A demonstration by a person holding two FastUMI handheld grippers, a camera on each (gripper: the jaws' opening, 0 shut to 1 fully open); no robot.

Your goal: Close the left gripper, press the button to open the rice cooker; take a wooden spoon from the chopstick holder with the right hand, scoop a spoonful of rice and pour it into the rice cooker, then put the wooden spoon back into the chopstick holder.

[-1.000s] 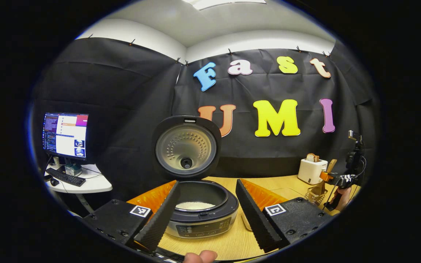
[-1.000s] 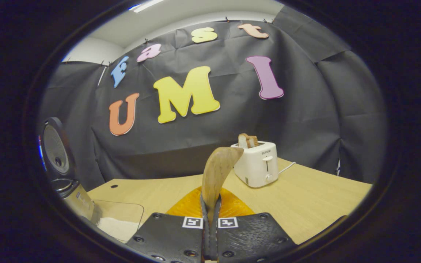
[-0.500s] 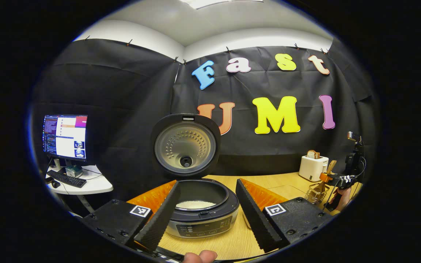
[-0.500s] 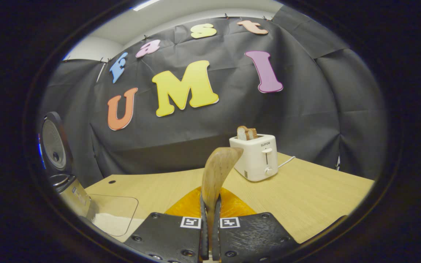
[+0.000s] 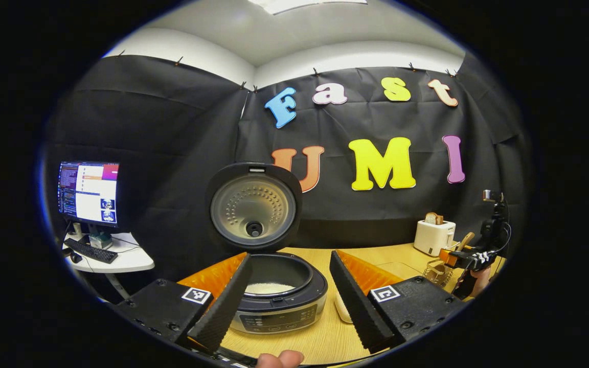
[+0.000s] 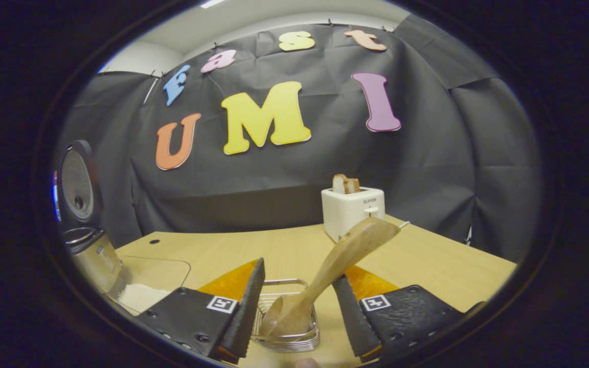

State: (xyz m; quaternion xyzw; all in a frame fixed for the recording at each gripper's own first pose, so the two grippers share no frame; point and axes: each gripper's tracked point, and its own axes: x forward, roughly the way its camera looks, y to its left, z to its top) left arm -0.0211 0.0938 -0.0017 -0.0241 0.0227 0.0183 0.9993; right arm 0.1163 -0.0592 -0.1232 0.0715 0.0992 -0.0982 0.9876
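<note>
While the left gripper (image 5: pixel 288 299) hovers with its fingers spread wide, the rice cooker (image 5: pixel 274 294) sits between them on the bench (image 5: pixel 320 342), lid (image 5: pixel 253 206) up (white rice in the pot). Seen from the right gripper view, the right gripper (image 6: pixel 297 312) is spread too, the wooden spoon (image 6: pixel 333 268) leaning free in the wire chopstick holder (image 6: pixel 287 335) between its fingers, near a toaster (image 6: pixel 353 209) marked "SUPOR".

L gripper (image 5: pixel 289 299) | black blocks, screws, square tag markers | R gripper (image 6: pixel 294 312) same
</note>
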